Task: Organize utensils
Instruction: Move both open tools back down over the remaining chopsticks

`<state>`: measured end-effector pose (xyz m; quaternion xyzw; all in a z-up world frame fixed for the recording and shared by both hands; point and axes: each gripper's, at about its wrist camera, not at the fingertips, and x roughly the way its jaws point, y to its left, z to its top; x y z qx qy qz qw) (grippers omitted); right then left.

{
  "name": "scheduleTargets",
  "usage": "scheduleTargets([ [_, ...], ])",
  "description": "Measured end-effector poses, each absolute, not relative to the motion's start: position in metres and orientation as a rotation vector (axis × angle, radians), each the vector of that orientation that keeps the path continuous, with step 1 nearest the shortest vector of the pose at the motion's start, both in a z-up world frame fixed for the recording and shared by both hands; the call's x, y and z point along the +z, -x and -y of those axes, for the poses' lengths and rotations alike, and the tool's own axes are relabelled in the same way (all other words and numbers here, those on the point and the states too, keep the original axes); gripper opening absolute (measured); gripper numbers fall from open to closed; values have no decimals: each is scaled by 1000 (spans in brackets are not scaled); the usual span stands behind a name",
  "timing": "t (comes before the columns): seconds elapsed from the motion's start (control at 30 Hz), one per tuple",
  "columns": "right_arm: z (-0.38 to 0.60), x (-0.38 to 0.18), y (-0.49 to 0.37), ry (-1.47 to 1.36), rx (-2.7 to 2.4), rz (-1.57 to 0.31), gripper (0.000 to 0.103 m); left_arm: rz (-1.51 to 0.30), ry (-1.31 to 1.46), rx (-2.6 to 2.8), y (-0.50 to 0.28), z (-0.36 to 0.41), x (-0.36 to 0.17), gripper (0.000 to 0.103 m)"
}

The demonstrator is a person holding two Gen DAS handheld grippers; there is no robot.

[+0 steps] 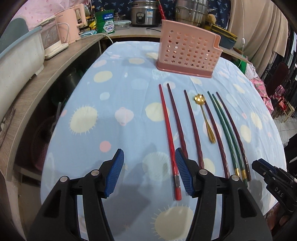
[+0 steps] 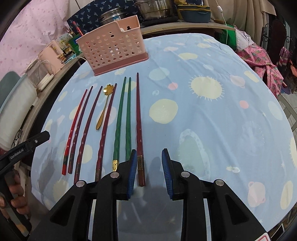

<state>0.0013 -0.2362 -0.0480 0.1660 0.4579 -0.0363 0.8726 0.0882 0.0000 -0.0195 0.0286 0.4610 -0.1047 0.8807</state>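
A pink perforated utensil holder point(image 1: 187, 53) point(image 2: 111, 50) stands at the far side of the table; one red chopstick point(image 2: 78, 27) sticks up in it. Several chopsticks lie side by side in front of it: a red one point(image 1: 169, 137) point(image 2: 74, 128), dark maroon ones point(image 1: 194, 128) point(image 2: 139, 126) and two green ones point(image 1: 225, 129) point(image 2: 119, 118). A gold spoon point(image 1: 205, 118) point(image 2: 103, 109) lies among them. My left gripper point(image 1: 148, 172) is open and empty over the red chopstick's near end. My right gripper point(image 2: 147, 170) is open and empty over the rightmost maroon chopstick's near end.
The table wears a blue cloth with planet prints point(image 1: 111, 111) point(image 2: 204, 111). A shelf on the left holds a pink kettle point(image 1: 72, 24) and white appliances. Steel pots point(image 1: 144, 13) point(image 2: 156, 7) stand behind the holder. Clothes point(image 2: 259, 61) hang at right.
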Motion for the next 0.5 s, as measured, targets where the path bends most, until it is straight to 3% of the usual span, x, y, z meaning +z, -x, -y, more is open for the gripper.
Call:
scheduleTargets([
  [0.27,227,-53,-1,-301,-86,-963,27,-975,-54,-223,-83,0,-25,54],
  [0.5,226,-60,-2,-290,-84,-980,20,-991,-65,-248,-79,7,-31,54],
])
